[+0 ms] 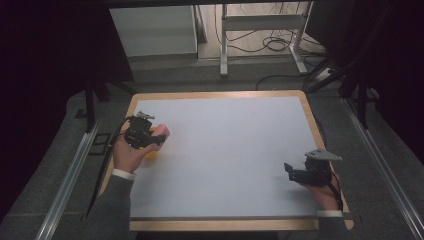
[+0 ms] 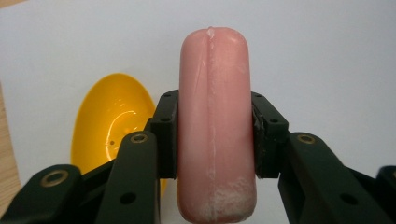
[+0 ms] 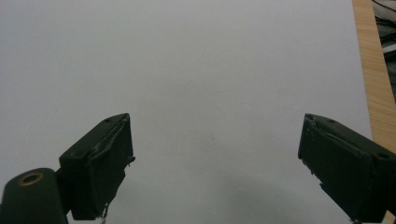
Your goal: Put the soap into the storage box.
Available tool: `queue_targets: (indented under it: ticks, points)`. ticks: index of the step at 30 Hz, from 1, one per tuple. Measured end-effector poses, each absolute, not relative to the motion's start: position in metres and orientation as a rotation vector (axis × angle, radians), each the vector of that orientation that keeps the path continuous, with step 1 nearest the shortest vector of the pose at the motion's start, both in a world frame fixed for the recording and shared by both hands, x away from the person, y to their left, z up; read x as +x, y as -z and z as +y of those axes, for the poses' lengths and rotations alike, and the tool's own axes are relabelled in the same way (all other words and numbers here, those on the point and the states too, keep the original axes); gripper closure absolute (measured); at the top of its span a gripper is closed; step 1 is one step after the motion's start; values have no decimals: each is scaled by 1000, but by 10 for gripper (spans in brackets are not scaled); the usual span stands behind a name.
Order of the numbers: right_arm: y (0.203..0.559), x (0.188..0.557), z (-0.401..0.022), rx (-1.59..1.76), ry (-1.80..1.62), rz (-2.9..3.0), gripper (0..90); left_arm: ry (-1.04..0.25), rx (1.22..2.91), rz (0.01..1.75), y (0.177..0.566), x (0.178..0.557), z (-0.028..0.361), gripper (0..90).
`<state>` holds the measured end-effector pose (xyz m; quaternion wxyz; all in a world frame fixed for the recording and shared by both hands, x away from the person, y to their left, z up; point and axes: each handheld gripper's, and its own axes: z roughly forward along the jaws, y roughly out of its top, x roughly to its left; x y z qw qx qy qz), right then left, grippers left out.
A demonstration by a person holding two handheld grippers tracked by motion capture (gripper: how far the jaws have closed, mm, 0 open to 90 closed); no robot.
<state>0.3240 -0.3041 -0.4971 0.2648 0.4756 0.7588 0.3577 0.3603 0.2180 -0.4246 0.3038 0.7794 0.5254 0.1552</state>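
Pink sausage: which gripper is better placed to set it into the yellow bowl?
Left. The left gripper already clamps the pink sausage beside the yellow bowl; the right gripper is open, far across the table.

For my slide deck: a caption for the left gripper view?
Left gripper clamps a pink sausage above a yellow bowl.

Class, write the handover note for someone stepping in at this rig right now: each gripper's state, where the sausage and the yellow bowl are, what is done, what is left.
Left gripper: shut on the pink sausage, its jaws pressing the sausage's two sides, at the left of the white table top.
Right gripper: open, holding nothing, at the near right of the table top.
Yellow bowl: on the table just beside and below the held sausage, nothing in it.
Done: sausage is grasped.
Left: probably to set the sausage in the bowl and let go; that is a guess from how close they are.
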Motion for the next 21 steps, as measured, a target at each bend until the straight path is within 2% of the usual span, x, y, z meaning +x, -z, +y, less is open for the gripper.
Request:
queue_targets:
  ticks: [21]
  points:
    - [497, 324, -305, 1289, -966, 2049, 100, -409, 2052, 1462, 431, 366, 239, 602]
